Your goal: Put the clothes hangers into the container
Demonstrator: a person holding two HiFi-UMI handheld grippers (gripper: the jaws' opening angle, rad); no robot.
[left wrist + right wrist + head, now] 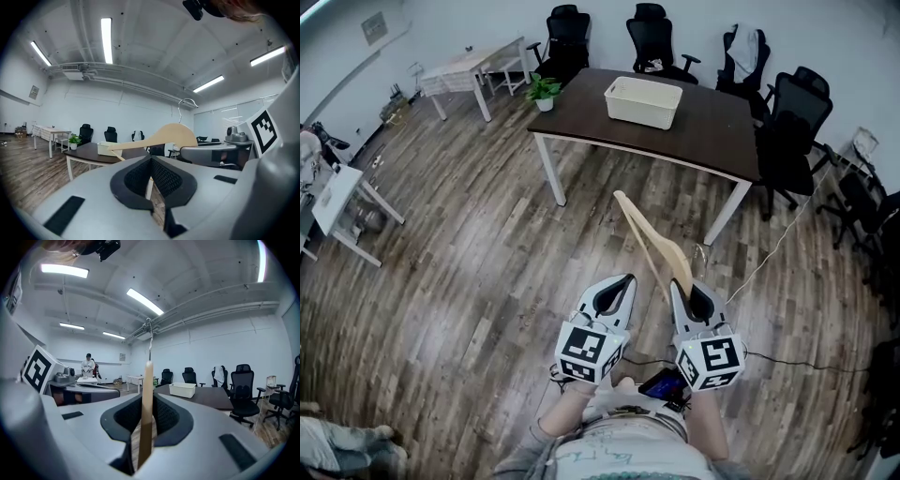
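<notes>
The right gripper (pixel 677 286) has its fingers (pixel 171 420) clamped on a wooden hanger (pixel 652 234). They grip its flat body edge-on, seemingly not far from the hook (pixel 149 336), which stands upright above them. One arm of the hanger reaches forward and to the left, out over the floor (pixel 469 281). The left gripper (pixel 626 279) rides just beside the right, its fingers (pixel 168 180) closed on nothing.

The white container (pixel 643 101) sits on the dark counter (pixel 712 131), well ahead of both grippers. The step in hand looks like the carry to it. The grip is off to one side of the hanger, so the free arm probably wants to swing or sag; a firm clamp and a level, steady wrist should hold it.

On reaching the counter, the hanger is best turned so its length runs along the container's long side. It looks long for the tub, so one end may need to tip in first. The fingers should open only once the wood rests inside, or the hook could catch the rim and tip the hanger out. The free left gripper can steady the container if it slides.
</notes>
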